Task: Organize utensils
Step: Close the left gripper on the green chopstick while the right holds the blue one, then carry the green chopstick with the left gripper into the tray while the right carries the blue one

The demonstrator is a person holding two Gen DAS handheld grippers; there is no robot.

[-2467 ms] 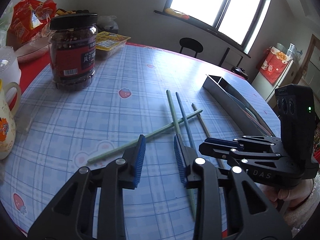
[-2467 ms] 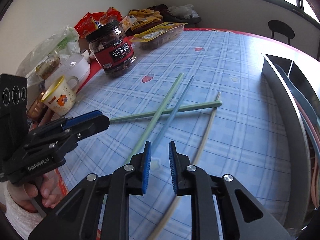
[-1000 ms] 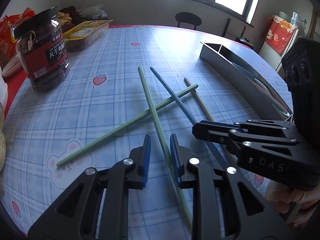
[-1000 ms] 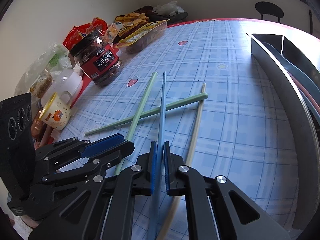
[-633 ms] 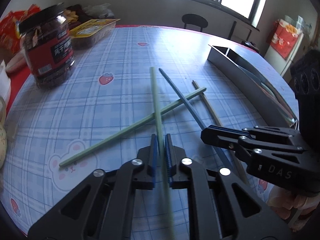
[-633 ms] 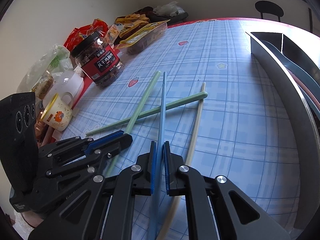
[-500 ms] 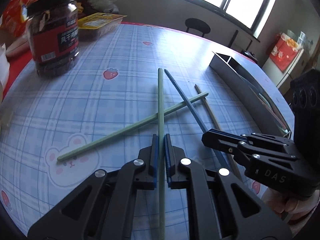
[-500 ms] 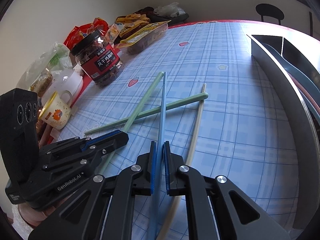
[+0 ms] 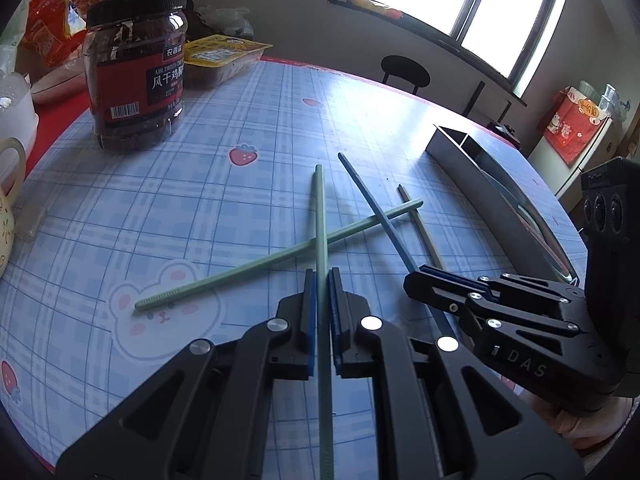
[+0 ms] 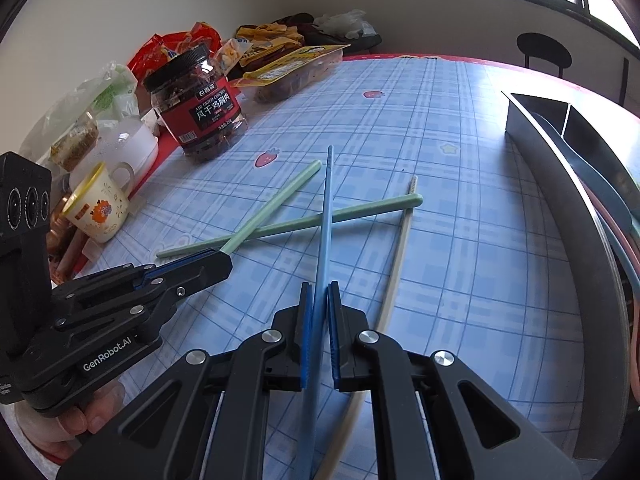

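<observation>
While the left tool (image 9: 320, 312) pinches a green chopstick (image 9: 320, 216) pointing to twelve o'clock, the right tool (image 10: 318, 320) clamps the blue chopstick (image 10: 326, 216) above the checked worktop (image 10: 460, 240).

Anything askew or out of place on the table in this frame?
Yes: the chopsticks lie crossed in a loose heap rather than paired. The second green chopstick lies across under the green chopstick held by the left gripper and the blue chopstick held by the right gripper. Nothing looks spilled or broken.
</observation>
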